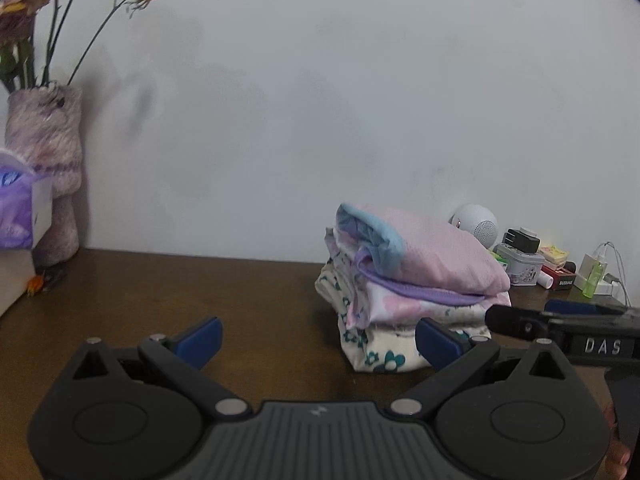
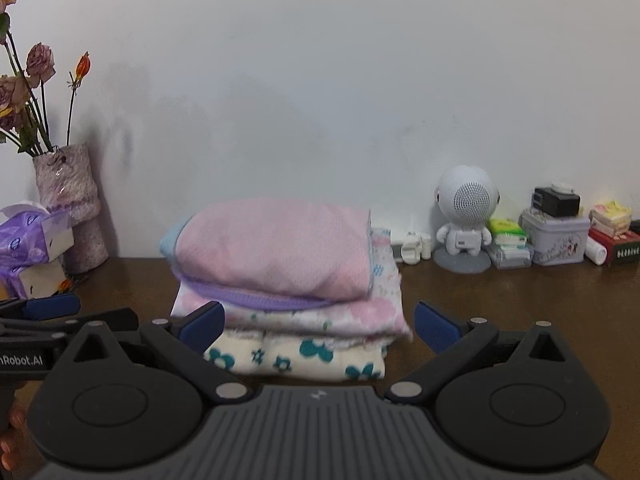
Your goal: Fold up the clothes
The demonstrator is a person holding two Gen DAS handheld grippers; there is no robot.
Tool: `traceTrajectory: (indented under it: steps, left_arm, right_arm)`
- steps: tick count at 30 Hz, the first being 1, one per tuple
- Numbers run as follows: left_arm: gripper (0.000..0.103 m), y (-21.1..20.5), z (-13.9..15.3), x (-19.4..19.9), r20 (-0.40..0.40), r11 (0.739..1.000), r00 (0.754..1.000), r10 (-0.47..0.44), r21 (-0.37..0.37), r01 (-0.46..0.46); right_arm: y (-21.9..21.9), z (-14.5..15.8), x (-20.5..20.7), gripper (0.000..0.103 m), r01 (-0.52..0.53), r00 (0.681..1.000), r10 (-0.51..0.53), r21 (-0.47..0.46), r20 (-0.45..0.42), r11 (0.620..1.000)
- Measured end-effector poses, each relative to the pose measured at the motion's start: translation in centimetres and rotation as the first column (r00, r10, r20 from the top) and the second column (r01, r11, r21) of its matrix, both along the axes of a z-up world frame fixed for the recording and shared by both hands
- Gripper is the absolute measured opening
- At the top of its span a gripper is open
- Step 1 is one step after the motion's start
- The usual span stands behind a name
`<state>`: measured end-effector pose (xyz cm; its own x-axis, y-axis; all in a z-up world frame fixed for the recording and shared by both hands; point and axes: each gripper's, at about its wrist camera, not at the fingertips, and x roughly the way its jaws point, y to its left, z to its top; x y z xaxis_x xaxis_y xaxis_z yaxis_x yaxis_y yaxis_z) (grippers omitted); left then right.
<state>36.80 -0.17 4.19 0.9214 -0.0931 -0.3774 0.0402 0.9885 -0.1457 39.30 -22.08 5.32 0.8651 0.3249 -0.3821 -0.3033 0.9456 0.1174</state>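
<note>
left wrist view: plain white wall (image 1: 320,100) behind a dark brown table (image 1: 180,292). a fuzzy vase (image 1: 48,168) with dried flowers stands at the far left, a purple tissue box (image 1: 18,208) just beside it. small clutter sits along the wall at the right, incl. a round white speaker figure (image 1: 478,224) and a tin (image 1: 520,268). a stack of folded clothes (image 1: 412,288) sits on the table right of centre: pink piece on top, pale pink floral in the middle, cream with teal flowers at the bottom. the left gripper (image 1: 318,338) is released, blue pads wide apart, nothing between them; the stack lies ahead and to its right, and the right pad overlaps the stack's lower corner in the picture, contact cannot be told. the right gripper (image 1: 560,320) enters from the right edge, just beside the stack.

right wrist view: same wall and table (image 2: 520,308). the folded clothes (image 2: 288,280) are straight ahead of the right gripper (image 2: 318,328), which is released and empty; the stack's lower layers show between its spread pads, apart from them as far as can be told. the left gripper (image 2: 52,308) shows at the left edge.

progress, judged: three pieces folded and stacked, no loose garment in either view. the task looks near or at its end; whether more clothes wait out of frame cannot be told.
</note>
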Motion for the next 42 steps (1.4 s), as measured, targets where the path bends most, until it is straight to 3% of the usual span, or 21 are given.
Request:
traceTrajectory:
  steps: [7,28,34,42]
  left_arm:
    - [0.103,0.2,-0.1,-2.7,-0.025,1.0,1.0,-0.003,0.001,0.003]
    - [0.103,0.9,-0.1,-11.0,-0.053,1.0,0.999,0.008,-0.007,-0.008]
    - [0.103,0.9,-0.3,-13.1,-0.085,0.999,0.996,0.002,-0.043,-0.006]
    - [0.103,-0.4,0.2,-16.6,-0.067,1.0,0.998,-0.01,0.007,0.011]
  right_arm:
    - [0.7,-0.3,-2.7,0.103,-0.01,1.0,0.009,-0.031,-0.014,0.999]
    - [0.5,-0.7,-10.4,0.103,0.01,0.998,-0.01,-0.004,-0.056,1.0]
    - [0.7,-0.6,-12.7,0.103,0.012,0.998,-0.012,-0.012,-0.053,1.0]
    - [0.6,-0.5,-15.8,0.103,0.014,0.998,-0.015,-0.018,-0.054,1.0]
